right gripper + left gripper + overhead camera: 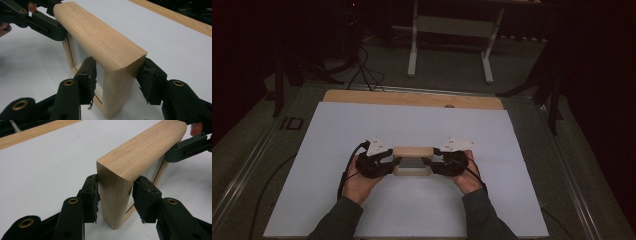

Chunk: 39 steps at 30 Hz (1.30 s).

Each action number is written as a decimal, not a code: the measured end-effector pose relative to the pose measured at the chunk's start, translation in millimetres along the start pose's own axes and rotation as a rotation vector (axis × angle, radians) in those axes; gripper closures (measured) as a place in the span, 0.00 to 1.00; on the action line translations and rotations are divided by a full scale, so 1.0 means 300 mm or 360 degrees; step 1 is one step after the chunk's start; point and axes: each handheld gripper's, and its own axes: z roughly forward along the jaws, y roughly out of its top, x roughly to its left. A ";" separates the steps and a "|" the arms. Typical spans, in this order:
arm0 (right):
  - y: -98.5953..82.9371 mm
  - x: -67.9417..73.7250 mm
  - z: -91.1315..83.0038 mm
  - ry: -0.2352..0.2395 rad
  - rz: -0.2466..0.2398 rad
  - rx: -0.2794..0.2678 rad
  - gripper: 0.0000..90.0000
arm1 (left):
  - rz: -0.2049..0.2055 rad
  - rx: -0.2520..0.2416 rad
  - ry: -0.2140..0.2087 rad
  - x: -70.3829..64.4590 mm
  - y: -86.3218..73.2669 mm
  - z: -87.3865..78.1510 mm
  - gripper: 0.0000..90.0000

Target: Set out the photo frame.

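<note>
Frame of pale wood (412,151) stands on edge at the centre of the high view, on a white sheet (362,125) that covers most of the table. A strip of bare wooden tabletop (412,99) shows along the sheet's far edge, in the upper middle of that picture.

The left gripper (393,161) comes in from the lower left of the high view and meets the frame's left end; the right gripper (431,162) comes in from the lower right and meets the other end. A hand holds each one, with dark sleeves reaching down to the bottom edge.

In the left gripper view the frame (130,172) rises from the lower centre towards the upper right. The left gripper (115,195) is clamped on its near upright, one black jaw pressed against each face of the wood. The other gripper (187,146) grips the far end at the upper right.

In the right gripper view the frame (100,47) runs from the lower centre to the upper left, with a grey pane set inside it. The right gripper (117,80) is clamped on the near upright, jaws tight on both faces. The left gripper (45,22) holds the far end at the upper left.

The frame's lower edge rests on the sheet.
</note>
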 end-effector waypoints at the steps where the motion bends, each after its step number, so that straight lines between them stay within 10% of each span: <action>1: 0.003 0.001 0.004 -0.0004 -0.0001 -0.0002 0.57 | 0.0002 0.0004 0.0004 0.003 0.001 -0.002 0.63; 18: 0.029 -0.023 0.021 -0.0063 0.0066 -0.0035 0.55 | -0.0047 -0.0026 -0.0008 0.038 0.030 0.026 0.63; 20: 0.029 -0.029 0.029 -0.0085 0.0083 -0.0033 0.57 | -0.0069 -0.0021 0.0074 0.044 0.037 0.040 0.69; 39: 0.028 -0.050 0.036 -0.0085 0.0067 -0.0024 0.59 | -0.0080 -0.0043 -0.0072 0.088 0.042 0.085 0.58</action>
